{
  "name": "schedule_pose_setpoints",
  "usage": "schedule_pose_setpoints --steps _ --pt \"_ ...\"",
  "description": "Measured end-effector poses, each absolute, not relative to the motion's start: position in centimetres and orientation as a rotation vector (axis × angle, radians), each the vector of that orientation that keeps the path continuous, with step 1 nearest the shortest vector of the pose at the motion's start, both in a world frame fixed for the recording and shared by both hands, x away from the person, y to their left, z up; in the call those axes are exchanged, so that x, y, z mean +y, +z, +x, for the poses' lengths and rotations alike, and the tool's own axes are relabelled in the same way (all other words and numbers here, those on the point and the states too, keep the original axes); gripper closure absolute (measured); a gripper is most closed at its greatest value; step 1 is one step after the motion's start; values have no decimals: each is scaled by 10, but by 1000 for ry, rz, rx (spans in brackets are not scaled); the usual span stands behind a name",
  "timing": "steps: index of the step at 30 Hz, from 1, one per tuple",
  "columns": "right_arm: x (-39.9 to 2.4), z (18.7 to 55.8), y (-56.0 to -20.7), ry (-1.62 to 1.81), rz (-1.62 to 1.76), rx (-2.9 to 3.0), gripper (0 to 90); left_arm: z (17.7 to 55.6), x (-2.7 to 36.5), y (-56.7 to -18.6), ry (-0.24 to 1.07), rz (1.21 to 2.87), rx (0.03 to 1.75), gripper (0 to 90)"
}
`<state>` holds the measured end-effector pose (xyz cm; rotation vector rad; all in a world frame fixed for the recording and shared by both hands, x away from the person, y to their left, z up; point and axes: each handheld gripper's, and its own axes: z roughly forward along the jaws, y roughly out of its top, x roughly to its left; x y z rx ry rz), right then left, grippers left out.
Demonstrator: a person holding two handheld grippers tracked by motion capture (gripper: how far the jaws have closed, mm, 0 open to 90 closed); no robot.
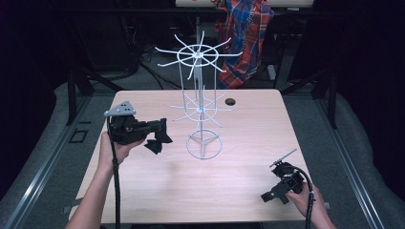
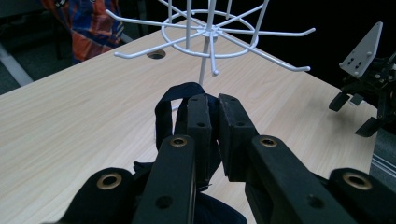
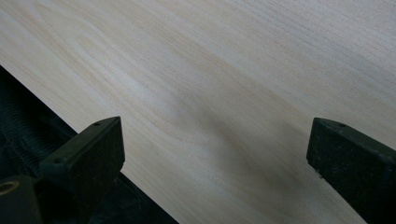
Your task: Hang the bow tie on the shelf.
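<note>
On the pale wood surface point(image 1: 239, 191) a white wire rack point(image 1: 203, 109) stood centrally before a dark room; left tongs point(image 2: 212, 112), at nine o'clock, clamped a dark strap point(image 2: 163, 114), while right tongs point(image 3: 215, 154), at five o'clock, gaped wide.

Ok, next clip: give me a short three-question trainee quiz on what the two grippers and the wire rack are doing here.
1. True or false: the left gripper is shut on a dark fabric strap.
2. Multiple choice: the right gripper is
A. clamped on the rack
B. open, low over the bare wooden table
C. holding the plaid cloth
3. Fill in: the hooks of the white wire rack carry ____ items.

Key
1. True; in the left gripper view the jaws pinch the looped strap.
2. B; in the right gripper view the jaws stand wide apart with wood grain between them.
3. No; every hook seen in the high view is bare.
</note>
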<state>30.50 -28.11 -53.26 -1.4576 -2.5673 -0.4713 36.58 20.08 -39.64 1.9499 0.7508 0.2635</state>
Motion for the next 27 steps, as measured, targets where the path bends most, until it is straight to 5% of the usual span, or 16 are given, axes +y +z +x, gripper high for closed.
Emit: schedule_pose_setpoints --steps 27 --pt "-281 304 -532 -473 -1459 -2567 37 362 194 -389 254 1922 716 844"
